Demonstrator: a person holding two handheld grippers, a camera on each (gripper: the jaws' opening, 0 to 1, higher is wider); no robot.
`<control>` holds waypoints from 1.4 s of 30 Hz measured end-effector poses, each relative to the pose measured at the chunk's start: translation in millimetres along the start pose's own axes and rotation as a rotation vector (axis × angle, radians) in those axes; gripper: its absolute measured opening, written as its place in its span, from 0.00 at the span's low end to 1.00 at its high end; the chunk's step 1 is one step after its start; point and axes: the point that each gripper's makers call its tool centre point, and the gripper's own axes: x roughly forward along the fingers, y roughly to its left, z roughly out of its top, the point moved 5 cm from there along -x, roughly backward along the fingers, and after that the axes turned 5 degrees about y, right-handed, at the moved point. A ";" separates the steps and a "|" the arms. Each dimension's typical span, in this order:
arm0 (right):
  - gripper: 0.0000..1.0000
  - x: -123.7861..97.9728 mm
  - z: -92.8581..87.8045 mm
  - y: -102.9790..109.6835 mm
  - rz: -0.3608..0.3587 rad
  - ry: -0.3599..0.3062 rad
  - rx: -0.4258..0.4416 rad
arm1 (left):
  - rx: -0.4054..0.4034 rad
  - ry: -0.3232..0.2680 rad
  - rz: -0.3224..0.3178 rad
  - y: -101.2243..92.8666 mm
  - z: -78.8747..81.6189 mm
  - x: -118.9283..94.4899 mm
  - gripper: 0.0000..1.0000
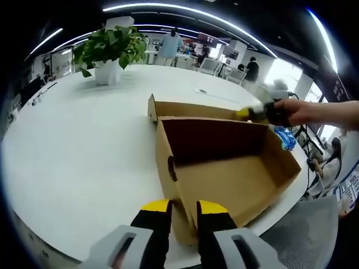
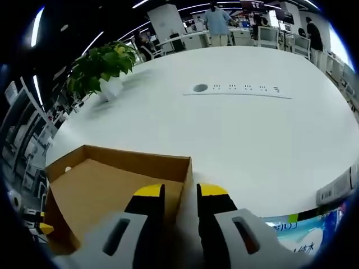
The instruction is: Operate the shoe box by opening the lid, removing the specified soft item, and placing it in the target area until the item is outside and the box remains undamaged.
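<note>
Shoe box [image 1: 224,168] lies open, long axis running between both grippers: left gripper [image 1: 184,210] pinches near corner wall, right gripper [image 2: 179,193] pinches far wall; interior looks empty.

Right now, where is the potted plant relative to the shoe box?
In the left gripper view the potted plant stands at the table's far left, well beyond the open shoe box and apart from it.

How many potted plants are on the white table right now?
1. The green leafy potted plant in a white pot stands at the far side of the white table, beyond the open brown cardboard shoe box; the right gripper view shows it too.
</note>
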 end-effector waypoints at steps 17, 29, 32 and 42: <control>0.04 -20.8 17.1 0.8 -0.030 -0.067 -0.072 | 0.008 -0.002 0.007 -2.6 -0.4 0.8 0.17; 0.03 -49.8 26.7 5.5 -0.014 -0.130 -0.134 | 0.008 -0.008 0.006 -2.6 -0.2 0.9 0.16; 0.03 -55.4 28.5 6.8 -0.014 -0.142 -0.137 | 0.012 -0.007 0.007 -2.8 -0.4 0.9 0.16; 0.02 -74.8 36.8 14.8 -0.012 -0.187 -0.159 | 0.012 -0.013 0.007 -3.0 -0.4 1.6 0.16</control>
